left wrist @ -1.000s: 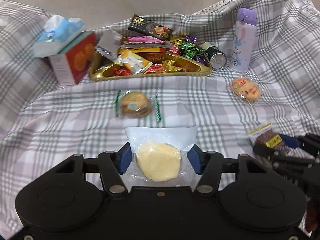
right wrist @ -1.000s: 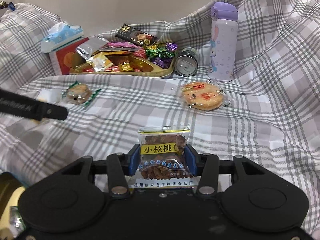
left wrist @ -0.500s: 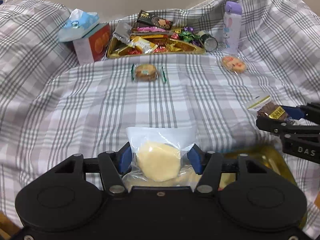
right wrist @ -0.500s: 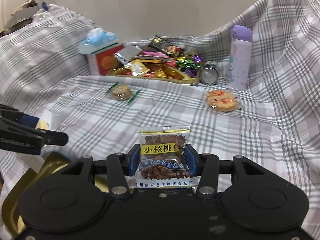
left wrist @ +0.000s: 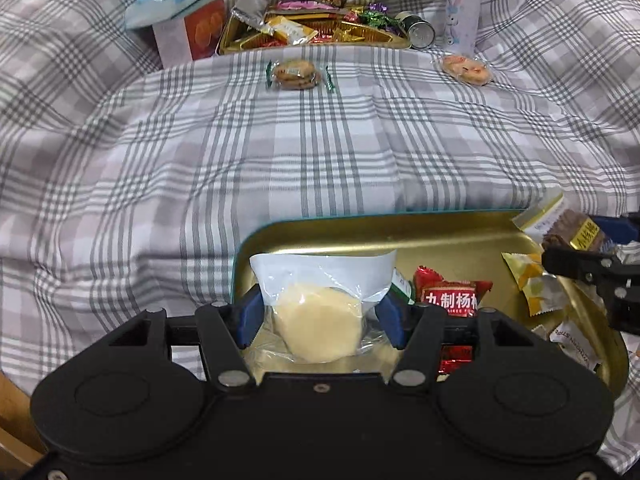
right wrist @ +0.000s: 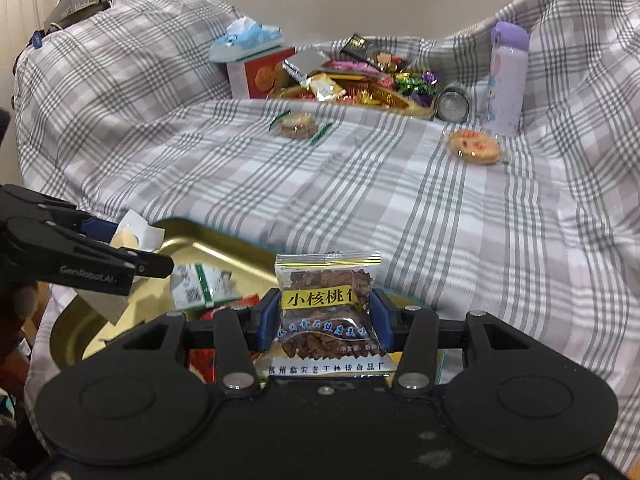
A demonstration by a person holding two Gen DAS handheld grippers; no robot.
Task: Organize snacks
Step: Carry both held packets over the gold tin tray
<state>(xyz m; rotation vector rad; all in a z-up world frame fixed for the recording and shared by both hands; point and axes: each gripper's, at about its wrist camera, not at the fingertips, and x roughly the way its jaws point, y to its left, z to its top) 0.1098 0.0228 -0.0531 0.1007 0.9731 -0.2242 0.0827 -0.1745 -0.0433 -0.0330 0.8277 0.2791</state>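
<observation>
left tool [left wrist: 320, 318]: clamped on clear crinkly pouch with pale round cake [left wrist: 320, 322], over left end of gold metal tray [left wrist: 360, 240] | right tool [right wrist: 326, 322]: gripping glossy walnut snack packet [right wrist: 326, 312] above tray's right rim | plaid cloth [left wrist: 280, 160]: soft, open between trays | far gold tray [left wrist: 320, 42]: heaped with foil sweets

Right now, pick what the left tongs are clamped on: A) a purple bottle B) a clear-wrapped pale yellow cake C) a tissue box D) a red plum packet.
B: the left tongs grip the pale yellow cake in clear wrap, above the gold tray.
</observation>
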